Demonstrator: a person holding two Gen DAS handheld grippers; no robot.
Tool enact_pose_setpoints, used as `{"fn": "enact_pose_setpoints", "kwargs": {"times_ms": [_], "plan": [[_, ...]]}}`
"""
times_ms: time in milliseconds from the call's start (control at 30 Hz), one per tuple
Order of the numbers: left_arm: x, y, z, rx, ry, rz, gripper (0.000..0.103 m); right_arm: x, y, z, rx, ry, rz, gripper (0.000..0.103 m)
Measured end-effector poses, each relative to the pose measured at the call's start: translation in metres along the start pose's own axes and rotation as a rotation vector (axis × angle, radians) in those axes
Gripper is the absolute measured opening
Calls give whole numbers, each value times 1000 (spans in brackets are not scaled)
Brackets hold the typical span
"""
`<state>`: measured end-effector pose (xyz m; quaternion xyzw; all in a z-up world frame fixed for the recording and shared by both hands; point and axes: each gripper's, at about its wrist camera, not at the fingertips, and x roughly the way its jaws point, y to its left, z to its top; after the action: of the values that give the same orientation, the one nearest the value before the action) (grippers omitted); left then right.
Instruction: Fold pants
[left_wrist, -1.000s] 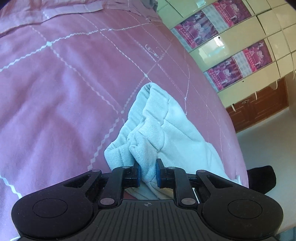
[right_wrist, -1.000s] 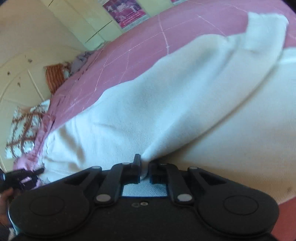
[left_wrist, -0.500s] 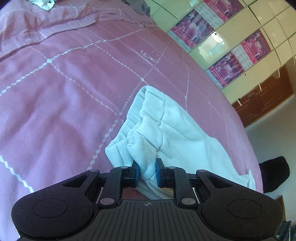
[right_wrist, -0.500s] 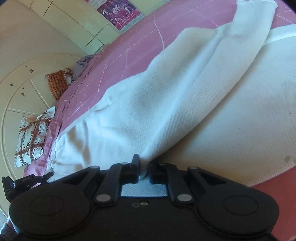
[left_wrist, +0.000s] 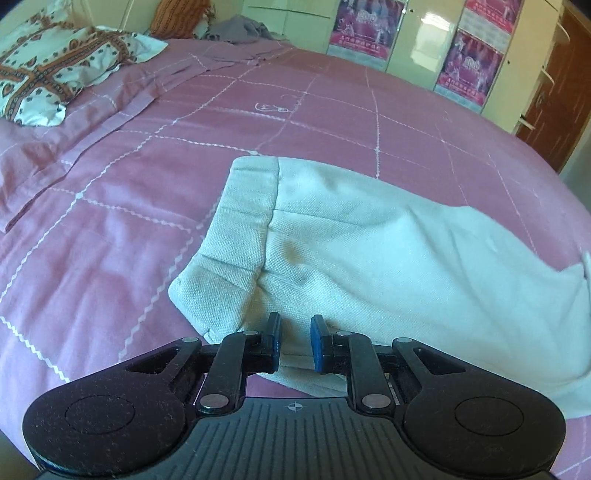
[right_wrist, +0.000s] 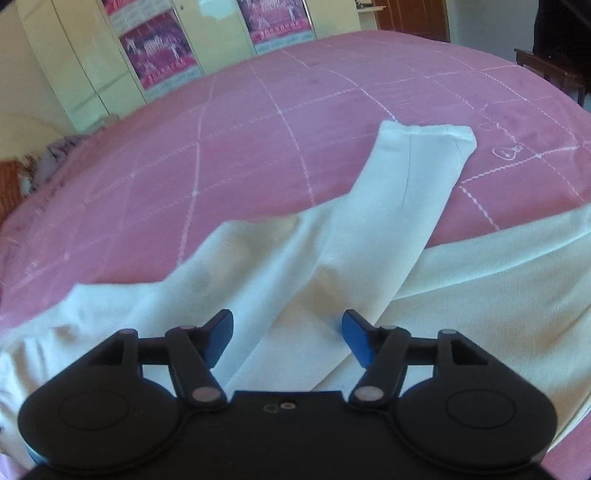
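The white pants (left_wrist: 388, 254) lie flat on the pink bedspread (left_wrist: 110, 206), waistband end (left_wrist: 236, 236) toward the left in the left wrist view. My left gripper (left_wrist: 294, 341) hovers at the near edge of the waist end, its jaws slightly apart with cloth under them, gripping nothing. In the right wrist view the pants (right_wrist: 369, 243) show one leg folded across, its cuff (right_wrist: 424, 136) pointing away. My right gripper (right_wrist: 287, 338) is wide open above the cloth and empty.
A patterned pillow (left_wrist: 48, 70) and a bundle of grey cloth (left_wrist: 236, 31) lie at the head of the bed. Cream wardrobe doors with posters (left_wrist: 461, 59) stand behind the bed. A brown wooden door (left_wrist: 554, 81) is at the right.
Both grippers have let go of the pants and opened. The cloth, bunched and lifted before, now lies flat on the bed. Both views have swung up toward the wardrobe.
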<state>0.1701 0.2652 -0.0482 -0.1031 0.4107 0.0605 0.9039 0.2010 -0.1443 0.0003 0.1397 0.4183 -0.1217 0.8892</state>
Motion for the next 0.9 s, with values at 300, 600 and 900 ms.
{"fn": "enact_pose_setpoints", "kwargs": {"times_ms": [300,600,900], "plan": [[-3,11,2,-31,16,-56,18,-45,-40,-27,-77,-85,29,3],[3,21,0,-89,26,-97,18,-85,-88,-71,30,-185,56,39],[6,23,1,-103,28,-108,18,-31,-77,-17,-134,-58,-93,9]]}}
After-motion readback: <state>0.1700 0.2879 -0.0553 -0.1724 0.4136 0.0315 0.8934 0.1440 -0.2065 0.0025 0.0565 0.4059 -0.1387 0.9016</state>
